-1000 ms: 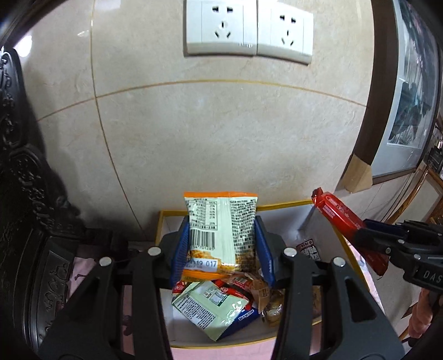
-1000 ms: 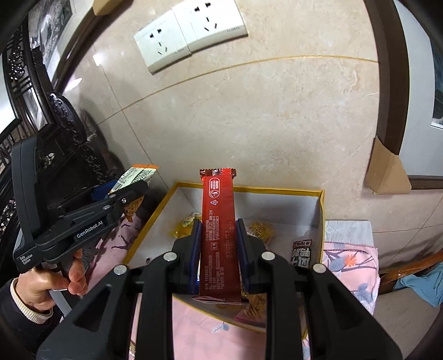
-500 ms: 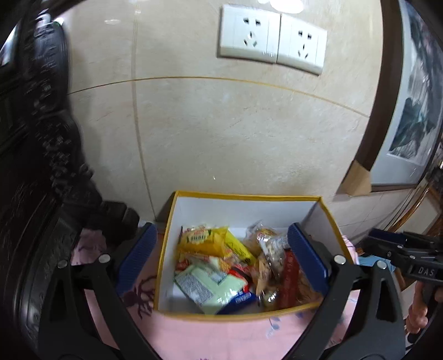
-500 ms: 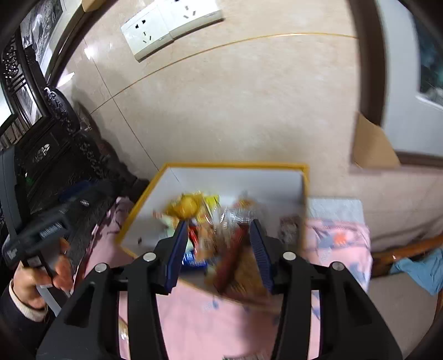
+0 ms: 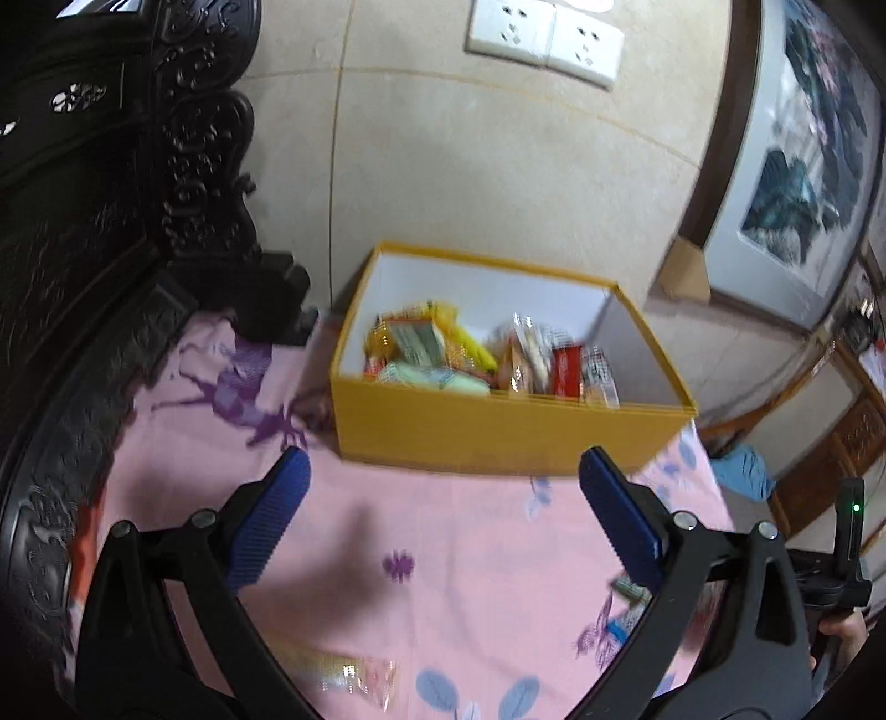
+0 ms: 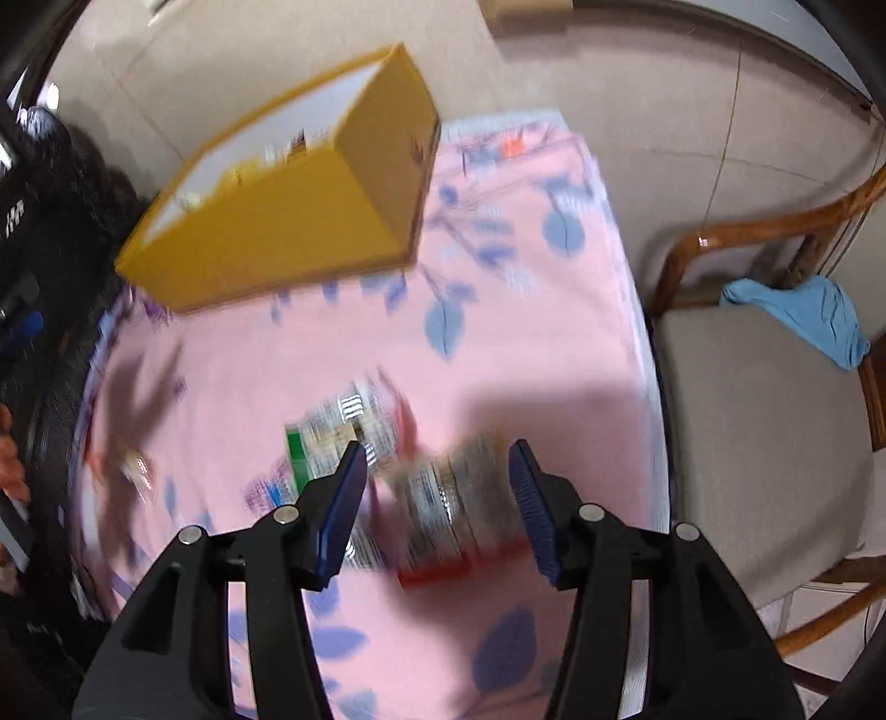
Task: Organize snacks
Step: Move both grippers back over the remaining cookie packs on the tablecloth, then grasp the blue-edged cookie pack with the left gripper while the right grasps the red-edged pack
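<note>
A yellow box (image 5: 498,432) with white inside walls stands on a pink flowered cloth against the wall and holds several snack packets (image 5: 443,354), among them a red one (image 5: 566,372). It also shows in the right wrist view (image 6: 288,221). My left gripper (image 5: 443,498) is open and empty, just in front of the box. My right gripper (image 6: 437,487) is open and empty, low over blurred loose packets (image 6: 443,498) on the cloth. A clear packet (image 5: 349,673) lies near the left gripper's base.
Dark carved wooden furniture (image 5: 111,221) stands at the left. A wooden chair with a grey seat (image 6: 764,432) and a blue cloth (image 6: 803,315) stands right of the table. Wall sockets (image 5: 542,39) and a framed picture (image 5: 803,166) hang behind the box.
Both grippers let go of their packets into the box, opened and drew back. The right gripper swung down and right over loose packets on the cloth.
</note>
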The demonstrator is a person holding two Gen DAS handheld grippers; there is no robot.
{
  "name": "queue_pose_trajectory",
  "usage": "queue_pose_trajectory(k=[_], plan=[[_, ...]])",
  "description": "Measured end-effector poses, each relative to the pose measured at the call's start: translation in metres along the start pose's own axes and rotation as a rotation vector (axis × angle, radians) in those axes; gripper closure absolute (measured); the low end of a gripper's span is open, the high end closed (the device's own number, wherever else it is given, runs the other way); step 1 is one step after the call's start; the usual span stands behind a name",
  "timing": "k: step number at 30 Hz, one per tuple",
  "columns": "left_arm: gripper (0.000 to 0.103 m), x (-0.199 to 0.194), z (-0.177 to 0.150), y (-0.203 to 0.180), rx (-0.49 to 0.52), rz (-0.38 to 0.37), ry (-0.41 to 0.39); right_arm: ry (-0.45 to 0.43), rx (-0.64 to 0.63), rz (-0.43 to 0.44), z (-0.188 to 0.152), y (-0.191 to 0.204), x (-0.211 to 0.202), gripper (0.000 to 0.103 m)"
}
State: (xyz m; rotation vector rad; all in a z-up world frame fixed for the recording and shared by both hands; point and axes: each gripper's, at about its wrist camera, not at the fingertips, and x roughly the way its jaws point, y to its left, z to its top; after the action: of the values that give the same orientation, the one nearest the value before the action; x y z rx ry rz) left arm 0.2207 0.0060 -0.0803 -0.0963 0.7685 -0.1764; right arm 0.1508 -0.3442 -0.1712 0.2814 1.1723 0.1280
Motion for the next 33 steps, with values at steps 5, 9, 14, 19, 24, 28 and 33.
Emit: queue_pose_trajectory(k=[5,9,14,19,24,28,33], plan=[[0.004,-0.006,-0.035,-0.016,0.031,-0.017,0.07,-0.005,-0.074,-0.065,-0.021,0.005,0.007,0.047],[0.004,-0.02,-0.055,-0.035,0.057,-0.055,0.076,0.007,-0.153,-0.089,-0.026,0.008,0.024,0.046],[0.004,-0.03,-0.08,-0.069,0.147,-0.087,0.084,-0.012,-0.19,-0.069,-0.033,0.003,0.032,0.043],[0.004,-0.029,-0.114,-0.109,0.253,-0.127,0.102,-0.076,-0.235,-0.031,-0.043,-0.001,0.033,0.036],[0.004,-0.009,-0.142,-0.141,0.385,-0.184,0.107,-0.146,-0.379,-0.038,-0.059,0.007,0.034,0.026],[0.004,0.022,-0.151,-0.155,0.469,-0.221,0.11,-0.162,-0.39,0.002,-0.061,0.004,0.033,0.02],[0.003,0.059,-0.16,-0.168,0.572,-0.274,0.129,-0.156,-0.351,0.11,-0.056,-0.005,0.032,0.011]])
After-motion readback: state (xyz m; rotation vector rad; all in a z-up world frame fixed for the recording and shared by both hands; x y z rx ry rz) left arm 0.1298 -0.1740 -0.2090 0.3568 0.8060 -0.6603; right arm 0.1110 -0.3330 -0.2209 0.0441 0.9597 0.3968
